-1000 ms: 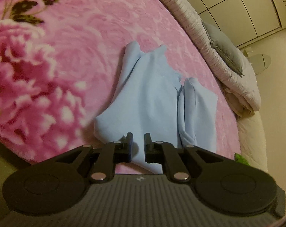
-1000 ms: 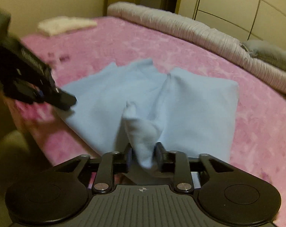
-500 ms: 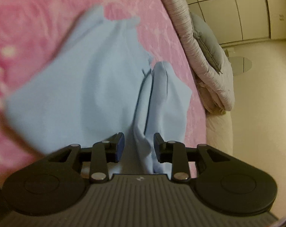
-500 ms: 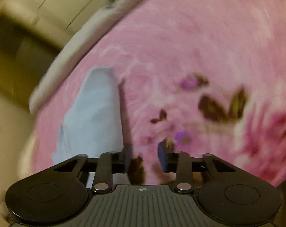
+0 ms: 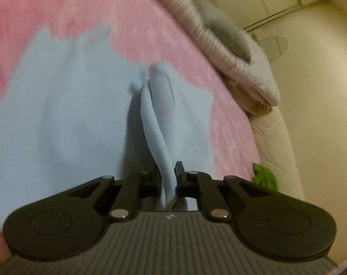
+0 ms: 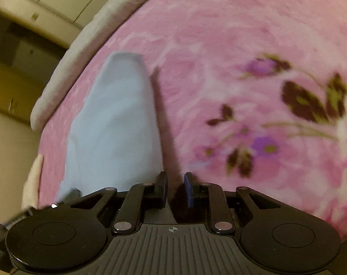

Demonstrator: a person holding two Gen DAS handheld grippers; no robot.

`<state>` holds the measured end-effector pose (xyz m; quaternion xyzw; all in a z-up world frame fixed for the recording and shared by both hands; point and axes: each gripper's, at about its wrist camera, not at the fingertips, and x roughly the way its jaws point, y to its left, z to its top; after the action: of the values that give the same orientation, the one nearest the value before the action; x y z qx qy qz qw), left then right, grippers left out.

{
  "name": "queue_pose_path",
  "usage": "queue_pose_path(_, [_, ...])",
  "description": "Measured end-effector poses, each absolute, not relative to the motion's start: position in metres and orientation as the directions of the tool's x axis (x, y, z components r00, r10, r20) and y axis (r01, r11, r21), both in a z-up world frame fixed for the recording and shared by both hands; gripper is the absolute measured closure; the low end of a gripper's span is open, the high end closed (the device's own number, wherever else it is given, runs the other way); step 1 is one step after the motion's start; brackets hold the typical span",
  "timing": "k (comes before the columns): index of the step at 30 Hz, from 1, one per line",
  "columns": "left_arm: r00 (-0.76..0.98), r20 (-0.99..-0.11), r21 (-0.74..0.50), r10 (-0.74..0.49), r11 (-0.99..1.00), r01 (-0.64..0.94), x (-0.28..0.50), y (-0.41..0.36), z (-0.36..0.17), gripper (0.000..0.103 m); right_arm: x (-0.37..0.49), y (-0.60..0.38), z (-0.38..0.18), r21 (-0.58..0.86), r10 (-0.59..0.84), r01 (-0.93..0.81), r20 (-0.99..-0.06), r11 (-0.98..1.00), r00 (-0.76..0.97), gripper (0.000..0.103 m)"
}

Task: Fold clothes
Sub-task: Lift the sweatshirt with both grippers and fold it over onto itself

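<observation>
The left tool (image 5: 167, 171) pinched a raised ridge of the half-folded light-blue garment (image 5: 58, 114) on the bed (image 5: 178, 45), folding unfinished, while the right tool (image 6: 175, 189) gaped empty

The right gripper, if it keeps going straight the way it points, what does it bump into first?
Probably the pink blanket. The right gripper is open and empty, and the blue garment lies off to its left, though depth is hard to judge.

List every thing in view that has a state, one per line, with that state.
left hand-held gripper: shut on a raised ridge of the light blue garment
right hand-held gripper: open, holding nothing, over the pink blanket
light blue garment: partly folded, lying on the blanket
pink blanket: spread flat
</observation>
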<state>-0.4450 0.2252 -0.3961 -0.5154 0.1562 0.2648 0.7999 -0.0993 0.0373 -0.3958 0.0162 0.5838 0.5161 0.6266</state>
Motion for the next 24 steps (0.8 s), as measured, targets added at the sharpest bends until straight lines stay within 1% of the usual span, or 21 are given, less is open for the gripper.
queue_pose_path(1, [0.805, -0.520, -0.729, 0.286, 0.343, -0.593, -0.452, 0.224, -0.392, 0.096, -0.108, 0.040, -0.392, 0.619, 0.666, -0.653, -0.710, 0.437, -0.228, 0.084])
queue_pose_path(5, [0.795, -0.522, -0.751, 0.309, 0.276, -0.600, -0.490, 0.228, -0.406, 0.096, -0.147, 0.056, -0.378, 0.586, 0.656, -0.753, -0.700, 0.301, -0.282, 0.084])
queue_pose_path(7, [0.790, -0.523, -0.761, 0.320, 0.241, -0.602, -0.509, 0.229, -0.413, 0.096, -0.174, 0.065, -0.373, 0.527, 0.640, -0.816, -0.717, 0.239, -0.276, 0.084])
queue_pose_path(11, [0.778, -0.527, -0.779, 0.341, 0.172, -0.603, -0.547, 0.233, -0.427, 0.096, -0.204, 0.067, -0.366, 0.388, 0.625, -0.903, -0.756, 0.184, -0.197, 0.084])
queue_pose_path(15, [0.787, -0.493, -0.782, 0.371, 0.206, -0.588, -0.552, 0.231, -0.420, 0.096, -0.204, 0.062, -0.366, 0.401, 0.621, -0.905, -0.748, 0.143, -0.233, 0.084])
queue_pose_path(18, [0.778, -0.497, -0.756, 0.384, 0.249, -0.605, -0.554, 0.231, -0.410, 0.096, -0.216, 0.073, -0.368, 0.360, 0.612, -0.928, -0.757, 0.100, -0.228, 0.084])
queue_pose_path(20, [0.757, -0.531, -0.730, 0.379, 0.249, -0.637, -0.557, 0.232, -0.416, 0.096, -0.225, 0.078, -0.368, 0.332, 0.607, -0.941, -0.763, 0.073, -0.222, 0.084])
queue_pose_path(22, [0.733, -0.573, -0.707, 0.366, 0.232, -0.668, -0.559, 0.234, -0.429, 0.093, -0.216, 0.072, -0.370, 0.357, 0.614, -0.930, -0.754, 0.088, -0.232, 0.084])
queue_pose_path(24, [0.738, -0.571, -0.723, 0.360, 0.206, -0.660, -0.560, 0.235, -0.435, 0.093, -0.207, 0.066, -0.371, 0.383, 0.622, -0.918, -0.745, 0.103, -0.241, 0.084])
